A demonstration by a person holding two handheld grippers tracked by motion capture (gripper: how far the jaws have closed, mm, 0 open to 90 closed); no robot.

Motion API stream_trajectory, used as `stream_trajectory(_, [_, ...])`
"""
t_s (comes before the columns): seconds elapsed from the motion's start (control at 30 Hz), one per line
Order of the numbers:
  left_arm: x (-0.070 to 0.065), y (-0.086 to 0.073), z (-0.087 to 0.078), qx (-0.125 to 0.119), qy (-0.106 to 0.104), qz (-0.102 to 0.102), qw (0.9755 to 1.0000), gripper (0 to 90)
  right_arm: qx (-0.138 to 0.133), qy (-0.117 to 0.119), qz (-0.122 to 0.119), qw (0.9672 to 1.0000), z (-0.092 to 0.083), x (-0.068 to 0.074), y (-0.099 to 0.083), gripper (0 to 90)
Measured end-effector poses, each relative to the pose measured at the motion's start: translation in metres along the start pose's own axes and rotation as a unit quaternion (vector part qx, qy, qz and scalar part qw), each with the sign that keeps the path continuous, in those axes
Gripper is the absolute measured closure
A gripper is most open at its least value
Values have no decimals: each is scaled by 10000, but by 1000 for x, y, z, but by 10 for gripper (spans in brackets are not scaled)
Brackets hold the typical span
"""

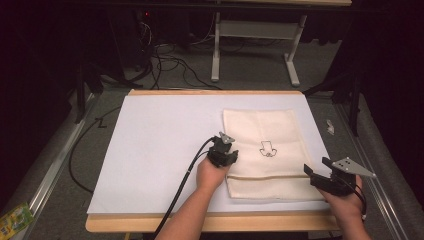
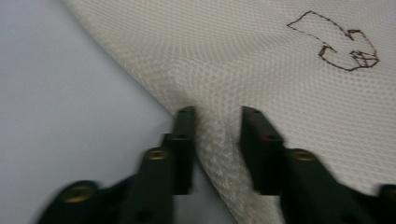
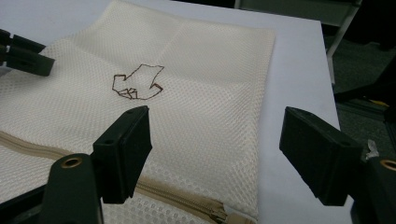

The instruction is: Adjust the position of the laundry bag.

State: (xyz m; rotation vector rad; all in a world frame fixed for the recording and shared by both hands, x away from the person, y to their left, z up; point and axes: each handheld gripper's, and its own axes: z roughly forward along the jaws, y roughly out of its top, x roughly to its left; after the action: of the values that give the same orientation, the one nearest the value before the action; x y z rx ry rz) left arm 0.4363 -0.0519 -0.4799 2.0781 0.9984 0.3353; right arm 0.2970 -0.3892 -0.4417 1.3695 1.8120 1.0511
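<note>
Now I pinch the mesh laundry bag [image 1: 265,150] at its left edge.
My left gripper [image 2: 215,122] squeezes a raised fold to hold it; my right gripper [image 3: 215,154] waits wide open over the zipper [image 3: 177,193] corner.

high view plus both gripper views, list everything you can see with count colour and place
mesh laundry bag: 1, cream, flat on the right half of the sheet, zipper near its front edge
embroidered outline: 1, brown, middle of the bag
table sheet: 1, white, covering the table
table: 1, light wood edge, centre
desk frame: 1, white legs, beyond the table
floor cables: several, black, beyond the table
packet: 1, green and yellow, floor at lower left
left gripper: 1, black, jaws pinching a ridge at the bag's left edge
right gripper: 1, black, jaws wide open at the bag's front right corner
</note>
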Motion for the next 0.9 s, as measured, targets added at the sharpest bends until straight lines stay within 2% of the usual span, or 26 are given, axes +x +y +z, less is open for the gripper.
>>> stream_trajectory(0.03, [2, 0, -1, 18, -57, -23, 10000, 820, -1, 7, 4, 10000, 0, 0, 0, 257])
stream_trajectory(0.1, [5, 0, -3, 37, -69, -36, 10000, 874, -11, 40, 41, 10000, -1, 0, 0, 257])
stream_trajectory(0.17, [13, -3, -10, 3, 225, 19, 9997, 878, -22, 66, 62, 10000, -1, 0, 0, 258])
stream_trajectory(0.3, [48, -18, -36, -36, 556, -233, 9982, 880, -23, 166, 80, 9998, -3, 2, 1, 269])
stream_trajectory(0.33, [61, -23, -45, -61, 675, -332, 9971, 880, -24, 195, 78, 9998, -2, 3, 1, 271])
stream_trajectory(0.37, [61, -23, -45, -61, 675, -332, 9971, 880, -24, 195, 78, 9998, -2, 3, 1, 271])
stream_trajectory(0.47, [98, -40, -69, -103, 888, -515, 9947, 872, 58, 322, 62, 9994, 2, 8, 1, 287])
stream_trajectory(0.5, [98, -40, -69, -103, 888, -515, 9947, 866, 76, 351, 47, 9993, 4, 9, 1, 293])
stream_trajectory(0.57, [110, -47, -75, -208, 886, -590, 9941, 852, 115, 380, 58, 9992, 5, 11, 1, 305])
stream_trajectory(0.6, [112, -50, -76, -250, 848, -633, 9941, 749, 196, 468, 80, 9987, 9, 18, 2, 340])
stream_trajectory(0.67, [112, -52, -83, -348, 887, -607, 9936, 645, 232, 506, 8, 9984, 11, 24, 3, 422])
stream_trajectory(0.73, [109, -53, -88, -382, 886, -533, 9939, 574, 298, 629, -63, 9976, 16, 31, 5, 633])
stream_trajectory(0.77, [101, -54, -105, -465, 902, -288, 9944, 530, 401, 668, -86, 9969, 20, 36, 7, 813])
stream_trajectory(0.8, [97, -56, -112, -520, 887, -242, 9944, 503, 488, 722, -70, 9962, 24, 40, 9, 900])
stream_trajectory(0.83, [92, -60, -123, -576, 816, -186, 9948, 479, 526, 775, -56, 9956, 28, 43, 11, 900])
stream_trajectory(0.87, [92, -60, -123, -576, 816, -186, 9948, 458, 526, 775, -56, 9956, 28, 43, 11, 900])
stream_trajectory(0.9, [85, -69, -135, -665, 575, -308, 9957, 446, 723, 838, -84, 9938, 43, 52, 13, 900])
